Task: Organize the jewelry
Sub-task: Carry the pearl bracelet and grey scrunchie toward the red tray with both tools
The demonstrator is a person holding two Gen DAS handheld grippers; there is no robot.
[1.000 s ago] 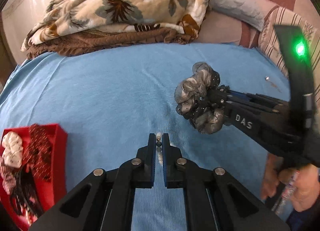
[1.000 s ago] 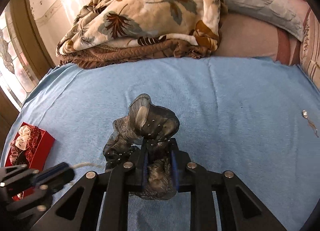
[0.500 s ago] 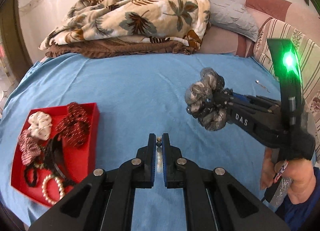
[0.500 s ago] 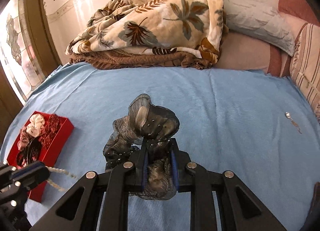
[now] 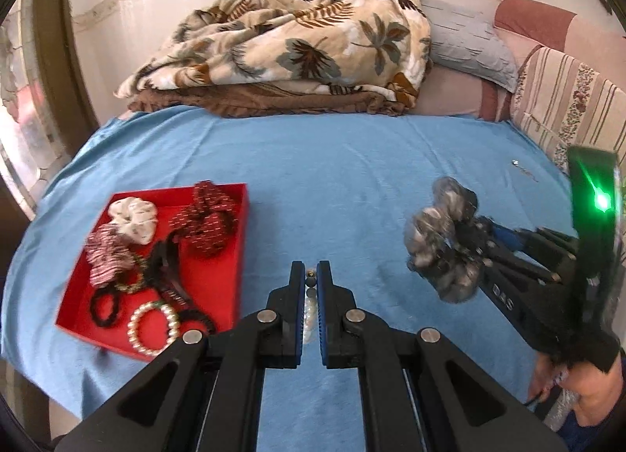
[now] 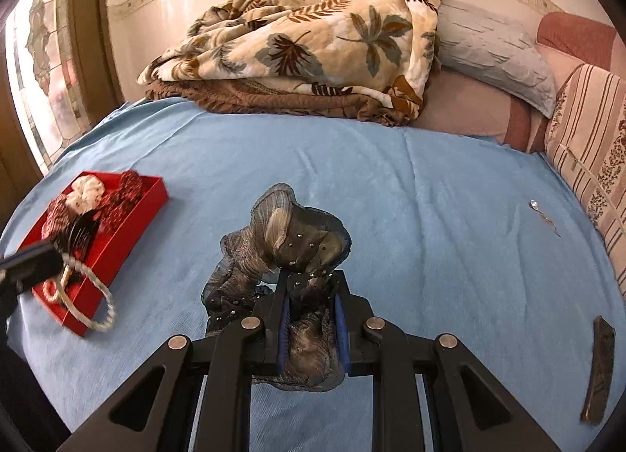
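My left gripper (image 5: 311, 276) is shut on a pearl necklace (image 5: 310, 311), which hangs in a loop (image 6: 92, 295) in the right wrist view. A red tray (image 5: 231, 280) sits to its left on the blue bedsheet; it also shows in the right wrist view (image 6: 117, 241). It holds scrunchies, a pearl bracelet (image 5: 152, 325) and dark hair pieces. My right gripper (image 6: 311, 284) is shut on a grey-gold sheer scrunchie (image 6: 297, 233), held above the sheet; the scrunchie also shows in the left wrist view (image 5: 442, 244), right of my left gripper.
A small silver piece of jewelry (image 6: 542, 213) lies on the sheet at the far right. A dark flat clip (image 6: 598, 366) lies near the right edge. A folded leaf-print blanket (image 5: 297, 49) and pillows (image 6: 493, 49) are piled at the back. A striped cushion (image 5: 567, 108) borders the right.
Both grippers have pulled back and up with their items, so more of the bed shows. The red tray has come fully into the left wrist view. Both grips are unchanged.
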